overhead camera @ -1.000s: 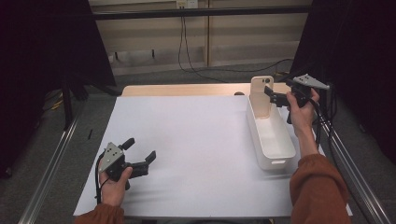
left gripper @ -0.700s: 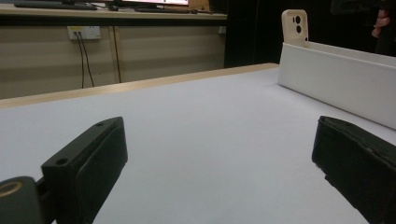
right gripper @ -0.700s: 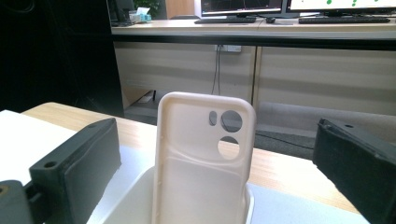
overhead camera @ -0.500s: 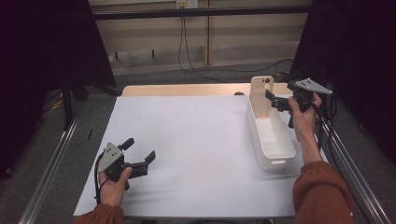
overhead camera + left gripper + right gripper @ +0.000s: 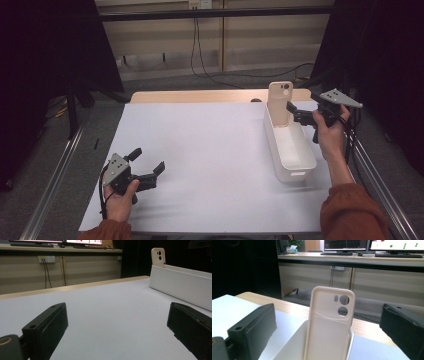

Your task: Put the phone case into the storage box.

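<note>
Item: beige phone case [image 5: 279,103], standing upright at the far end of a long white bin [image 5: 295,161], its foot inside and its back leaning on the end wall; camera cut-outs at the top, hollow side toward the right gripper's camera [image 5: 329,322]. Right gripper [image 5: 298,114]: held at the far end of the bin, just beside the case, jaws wide, one on each side of it in the right gripper view, neither touching, nothing held. Left gripper [image 5: 148,168]: low over the white table sheet [image 5: 210,150] at the near left, well apart from the bin, jaws wide, empty. Status, as judged: case sits in the bin, apparently placed or awaiting a grasp; which cannot be told. The rest of the bin lies bare.
</note>
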`<state>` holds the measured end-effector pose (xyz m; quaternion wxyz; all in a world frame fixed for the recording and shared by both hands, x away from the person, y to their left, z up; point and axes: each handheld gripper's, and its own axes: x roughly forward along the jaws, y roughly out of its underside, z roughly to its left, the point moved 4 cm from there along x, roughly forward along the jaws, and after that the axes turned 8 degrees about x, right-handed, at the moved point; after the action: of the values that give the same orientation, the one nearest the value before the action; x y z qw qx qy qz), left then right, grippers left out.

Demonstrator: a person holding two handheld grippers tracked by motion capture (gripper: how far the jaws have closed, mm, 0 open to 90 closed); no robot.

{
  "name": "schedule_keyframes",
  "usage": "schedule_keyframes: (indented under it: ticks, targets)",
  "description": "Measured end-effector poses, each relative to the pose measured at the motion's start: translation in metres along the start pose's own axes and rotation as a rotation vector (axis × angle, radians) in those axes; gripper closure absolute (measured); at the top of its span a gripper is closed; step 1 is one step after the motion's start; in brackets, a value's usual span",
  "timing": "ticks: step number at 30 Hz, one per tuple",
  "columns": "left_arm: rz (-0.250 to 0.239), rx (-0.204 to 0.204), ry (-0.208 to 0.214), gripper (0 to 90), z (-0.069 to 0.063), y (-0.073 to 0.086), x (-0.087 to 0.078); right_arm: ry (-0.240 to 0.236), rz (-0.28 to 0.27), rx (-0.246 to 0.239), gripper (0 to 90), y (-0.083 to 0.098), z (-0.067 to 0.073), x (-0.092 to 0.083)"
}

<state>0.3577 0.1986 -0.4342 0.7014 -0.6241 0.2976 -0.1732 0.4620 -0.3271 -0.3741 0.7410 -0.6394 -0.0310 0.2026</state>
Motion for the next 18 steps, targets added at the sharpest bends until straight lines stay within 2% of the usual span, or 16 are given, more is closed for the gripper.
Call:
schedule_keyframes:
  ticks: [10, 16, 18]
  targets:
    - [0.0, 0.015, -0.002, 3.4, 0.001, 0.0, -0.003, -0.002, -0.012, -0.005, 0.0, 0.003, 0.008, -0.019]
    - [-0.001, 0.008, -0.009, 3.3, 0.0, 0.0, -0.003, -0.013, -0.019, -0.003, 0.0, 0.007, 0.011, -0.031]
    - [0.002, 0.012, -0.011, 3.4, 0.001, 0.0, -0.004, -0.002, -0.022, -0.014, 0.0, 0.008, 0.011, -0.035]
